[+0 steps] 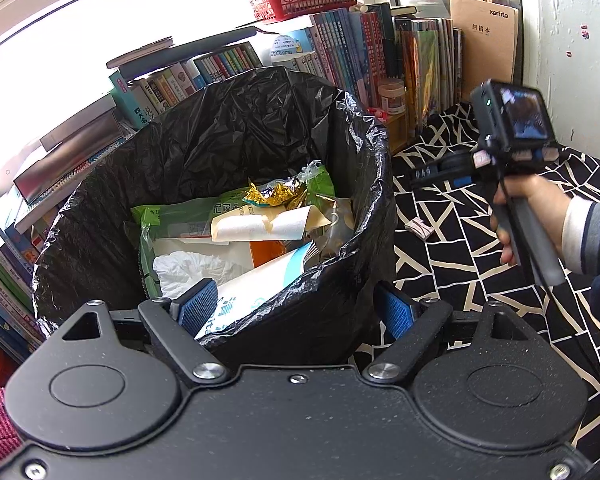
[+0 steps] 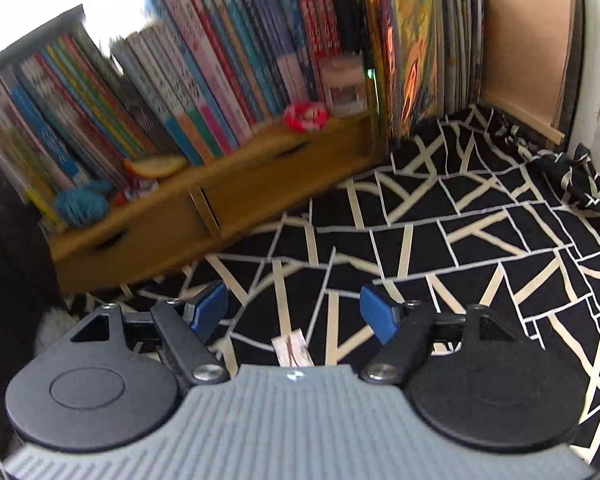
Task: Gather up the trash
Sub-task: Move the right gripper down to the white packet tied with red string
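The small folded wrapper point(image 2: 291, 349) you are after lies flat on the black-and-cream patterned cloth point(image 2: 480, 240) of the worktop, just ahead of your right gripper point(image 2: 292, 312) and roughly centred between its blue pads, though its near end is cut off by the gripper body. It looks like thin paper or foil, so judge it very light, limp and easily crushed; it may slide on the cloth or flatten under the pads. Take it across its short width and come down low enough to pinch the wrapper without gathering up cloth. Your right jaws stand apart with nothing between them. Your left gripper point(image 1: 296, 312) also has its jaws apart, straddling the near rim of the bin point(image 1: 340, 288) with one pad inside the black liner and one outside; whether either pad touches the liner is unclear. The left view gives you what the right cannot: the bin's contents, with tissue, green packaging and gold foil already inside, and your right hand point(image 1: 536, 216) on its handle, well clear of the bin, with the wrapper on the cloth between them. The right view alone shows the wooden drawer unit point(image 2: 204, 208) under the books.
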`<state>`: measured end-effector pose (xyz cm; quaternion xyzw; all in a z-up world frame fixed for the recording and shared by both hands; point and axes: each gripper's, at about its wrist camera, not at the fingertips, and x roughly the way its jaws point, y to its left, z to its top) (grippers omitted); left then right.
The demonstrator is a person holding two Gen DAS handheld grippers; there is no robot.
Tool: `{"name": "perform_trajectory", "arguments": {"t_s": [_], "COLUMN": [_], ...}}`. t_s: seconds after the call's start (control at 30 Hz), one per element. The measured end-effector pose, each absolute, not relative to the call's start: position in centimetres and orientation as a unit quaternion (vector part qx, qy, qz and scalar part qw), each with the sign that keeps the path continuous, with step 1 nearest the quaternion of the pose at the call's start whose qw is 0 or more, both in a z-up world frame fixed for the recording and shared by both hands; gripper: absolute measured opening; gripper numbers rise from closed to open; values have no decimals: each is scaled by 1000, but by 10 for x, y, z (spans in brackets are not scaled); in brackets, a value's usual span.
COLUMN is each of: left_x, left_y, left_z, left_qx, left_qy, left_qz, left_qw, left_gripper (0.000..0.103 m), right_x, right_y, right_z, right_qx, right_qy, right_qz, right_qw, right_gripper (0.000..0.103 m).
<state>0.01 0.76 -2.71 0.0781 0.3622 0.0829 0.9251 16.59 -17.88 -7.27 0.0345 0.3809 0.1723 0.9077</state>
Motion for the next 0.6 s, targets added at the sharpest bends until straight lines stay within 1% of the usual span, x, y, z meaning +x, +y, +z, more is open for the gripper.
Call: {"name": "perform_trajectory", "arguments": {"t_s": [0.13, 0.27, 0.6], "left_x": [0, 1, 1], "left_y": [7, 5, 6], "left_z": [-27, -26, -26], "left_qx": [80, 83, 81], "left_qy": [362, 361, 362], "left_qz": [84, 86, 86], "left_qw": [925, 925, 925], "left_gripper": [83, 83, 83], "right_x": [167, 163, 164], "right_y": [-171, -156, -141], "right_z": [-91, -107, -137], "right_qx": [6, -49, -65], "right_qy": [398, 400, 425], "right_qz": [173, 171, 184], "right_qw": [901, 899, 884], "right_gripper": [83, 83, 83]}}
